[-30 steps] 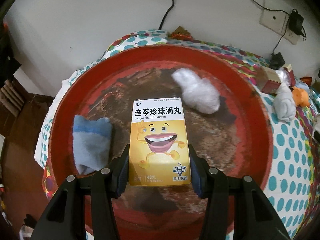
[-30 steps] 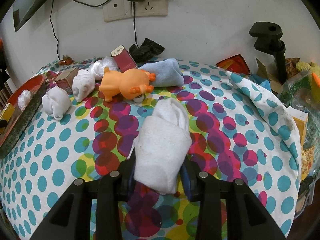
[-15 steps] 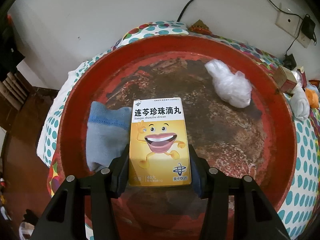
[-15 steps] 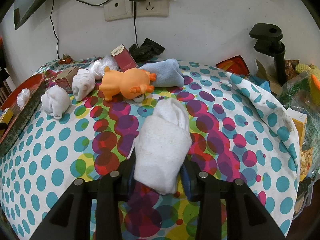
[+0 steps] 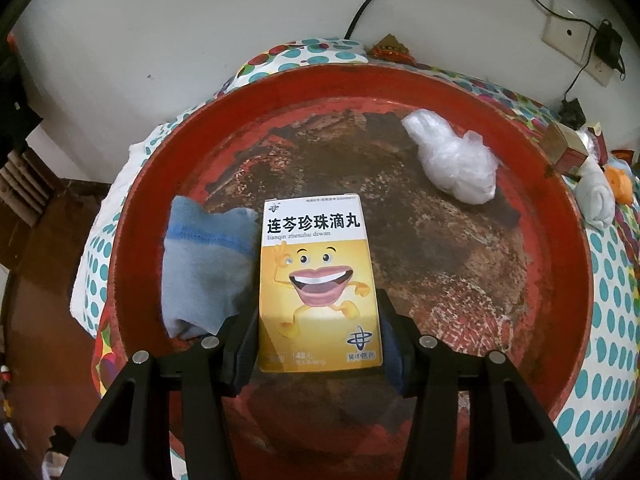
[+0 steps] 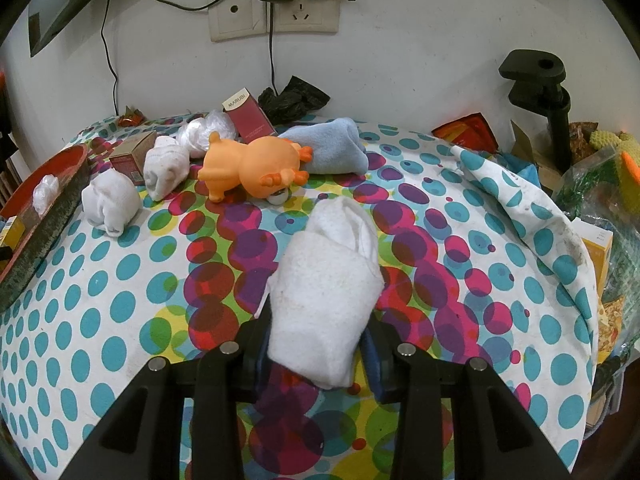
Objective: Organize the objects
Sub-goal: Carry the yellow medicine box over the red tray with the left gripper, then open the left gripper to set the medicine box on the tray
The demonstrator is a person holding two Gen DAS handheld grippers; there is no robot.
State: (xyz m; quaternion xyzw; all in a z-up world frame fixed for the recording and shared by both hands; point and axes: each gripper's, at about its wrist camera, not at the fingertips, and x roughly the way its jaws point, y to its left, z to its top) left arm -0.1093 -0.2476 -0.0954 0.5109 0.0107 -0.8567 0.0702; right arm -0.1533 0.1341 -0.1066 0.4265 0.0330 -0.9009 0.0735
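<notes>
In the left wrist view a yellow medicine box [image 5: 318, 280] with a cartoon mouth sits between the pads of my left gripper [image 5: 318, 312], low over the round red tray [image 5: 560, 248]. The jaws are opening, and the pads still touch the box's sides. A blue sock [image 5: 204, 268] lies in the tray against the box's left edge, and a crumpled white plastic bag [image 5: 452, 160] lies at the tray's far right. In the right wrist view my right gripper [image 6: 316, 324] is shut on a rolled white sock [image 6: 324, 300] above the dotted tablecloth.
On the cloth beyond the right gripper lie an orange rubber toy [image 6: 252, 168], a blue cloth [image 6: 328, 146], two white sock rolls [image 6: 110, 200], a maroon box [image 6: 248, 114] and a small brown box [image 6: 134, 152]. The red tray [image 6: 52, 200] is at far left, a black clamp [image 6: 544, 96] at back right.
My left gripper has carried the medicine box leftward and lower into the tray, so the blue sock now lies against it. The right gripper and its sock have not moved.
</notes>
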